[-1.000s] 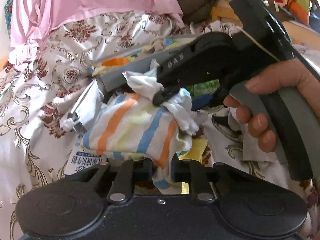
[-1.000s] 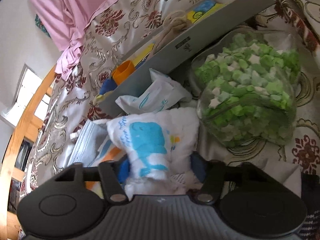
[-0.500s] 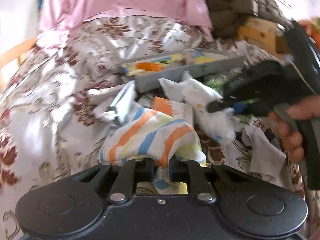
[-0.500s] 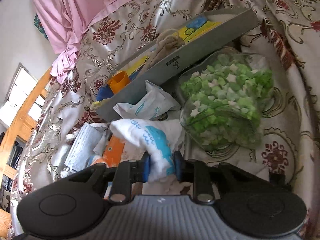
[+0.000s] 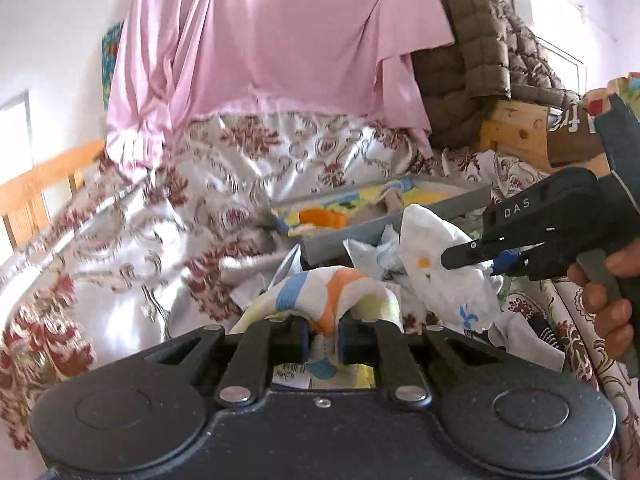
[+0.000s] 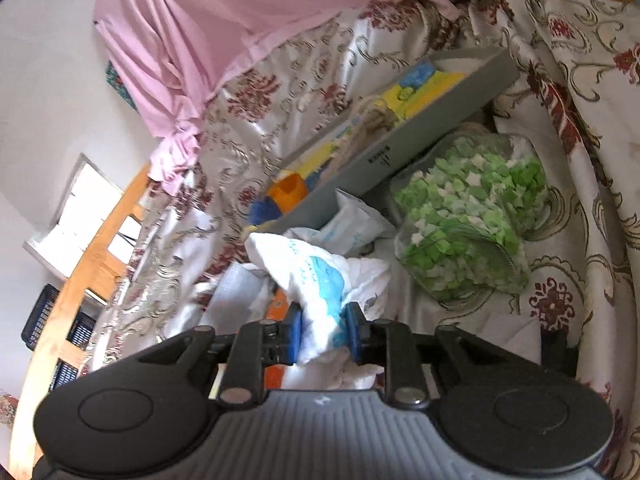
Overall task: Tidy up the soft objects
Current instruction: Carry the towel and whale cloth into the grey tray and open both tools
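Observation:
My left gripper is shut on a striped cloth with blue, orange and yellow bands, lifted off the floral bedspread. In the left wrist view, my right gripper comes in from the right, held by a hand, with a white cloth hanging from it. The right wrist view shows my right gripper shut on that white cloth, which bears a blue whale print. Both cloths hang clear of the bed.
A grey tray with an orange cup and colourful items lies behind. A clear jar of green paper stars lies right of it. Tissue packs and a face mask lie below. Pink fabric drapes at the back.
Both grippers have risen with their cloths. The right gripper's jaws closed on the white whale cloth and lifted it. The left view now tilts up toward the pink fabric.

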A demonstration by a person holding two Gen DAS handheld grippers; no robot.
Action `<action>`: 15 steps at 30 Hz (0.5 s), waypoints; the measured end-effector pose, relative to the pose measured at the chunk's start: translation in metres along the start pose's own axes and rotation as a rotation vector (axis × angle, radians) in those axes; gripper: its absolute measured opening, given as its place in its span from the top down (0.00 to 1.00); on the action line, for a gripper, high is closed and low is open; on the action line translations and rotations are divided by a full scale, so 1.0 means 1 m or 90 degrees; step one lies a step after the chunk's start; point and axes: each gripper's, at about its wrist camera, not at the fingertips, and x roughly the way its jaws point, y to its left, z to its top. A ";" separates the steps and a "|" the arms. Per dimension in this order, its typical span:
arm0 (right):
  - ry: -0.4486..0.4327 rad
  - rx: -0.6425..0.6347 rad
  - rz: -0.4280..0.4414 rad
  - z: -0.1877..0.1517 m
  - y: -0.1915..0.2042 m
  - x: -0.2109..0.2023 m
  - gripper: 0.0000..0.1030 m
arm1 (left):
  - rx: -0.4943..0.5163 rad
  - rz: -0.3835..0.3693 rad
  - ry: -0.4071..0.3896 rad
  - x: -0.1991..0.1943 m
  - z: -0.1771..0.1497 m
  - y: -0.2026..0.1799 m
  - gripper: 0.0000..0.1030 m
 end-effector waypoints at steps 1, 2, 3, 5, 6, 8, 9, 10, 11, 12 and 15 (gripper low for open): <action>-0.009 -0.006 0.005 0.000 0.002 -0.003 0.76 | 0.004 0.001 -0.009 -0.003 0.002 -0.001 0.87; -0.018 -0.013 0.010 0.000 0.004 -0.006 0.75 | 0.007 0.002 -0.015 -0.004 0.004 -0.002 0.87; -0.027 -0.021 0.016 0.001 0.006 -0.009 0.76 | 0.010 0.003 -0.020 -0.005 0.007 -0.003 0.87; -0.044 -0.036 0.026 0.002 0.010 -0.013 0.75 | 0.007 0.004 -0.030 -0.006 0.015 -0.003 0.87; -0.052 -0.044 0.030 0.003 0.012 -0.015 0.75 | 0.001 0.006 -0.034 -0.006 0.019 -0.002 0.87; -0.070 -0.056 0.037 0.004 0.016 -0.018 0.75 | -0.019 0.009 -0.044 -0.005 0.030 0.001 0.87; -0.078 -0.062 0.040 0.006 0.018 -0.018 0.75 | -0.029 0.012 -0.048 -0.003 0.035 0.003 0.87; -0.086 -0.066 0.042 0.007 0.019 -0.018 0.75 | -0.037 0.013 -0.051 -0.001 0.040 0.005 0.87; -0.096 -0.068 0.044 0.008 0.019 -0.019 0.75 | -0.047 0.016 -0.055 0.002 0.046 0.006 0.87; -0.104 -0.068 0.046 0.009 0.019 -0.019 0.75 | -0.055 0.020 -0.060 0.005 0.052 0.007 0.87; -0.135 -0.064 0.050 0.016 0.017 -0.019 0.75 | -0.075 0.021 -0.071 0.018 0.071 0.008 0.87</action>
